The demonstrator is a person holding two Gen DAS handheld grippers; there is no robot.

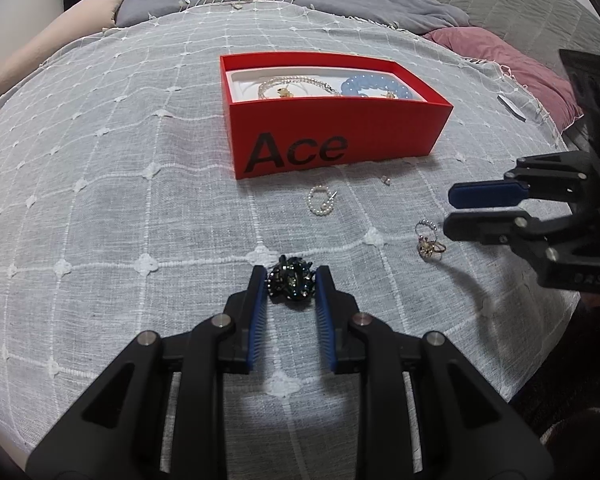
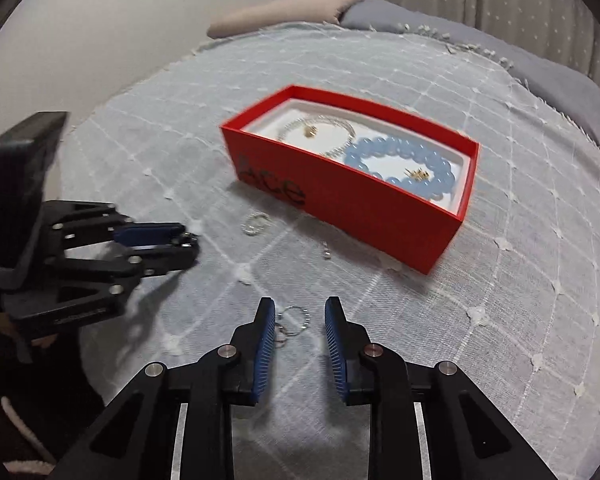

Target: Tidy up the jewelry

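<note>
A red "Ace" box (image 1: 340, 136) (image 2: 364, 216) lies on the bed and holds a blue bead bracelet (image 1: 374, 85) (image 2: 404, 160) and a pearl bracelet (image 1: 292, 85) (image 2: 320, 132). My left gripper (image 1: 292, 284) (image 2: 190, 246) is open with a dark sparkly beaded piece (image 1: 290, 285) between its fingertips, resting on the cover. My right gripper (image 2: 300, 320) (image 1: 450, 212) is open, with small silver rings (image 2: 294, 322) (image 1: 429, 240) just ahead of its left finger. A small pearl ring (image 1: 321, 200) (image 2: 255, 224) and a tiny stud (image 1: 387, 179) (image 2: 326, 254) lie before the box.
A white gridded cover (image 1: 120, 200) (image 2: 520, 300) spreads over the bed. Grey bedding (image 1: 340, 4), a beige pillow (image 1: 56, 40) and a mauve pillow (image 1: 496, 60) lie at the far side. The bed's edge drops off at right in the left wrist view.
</note>
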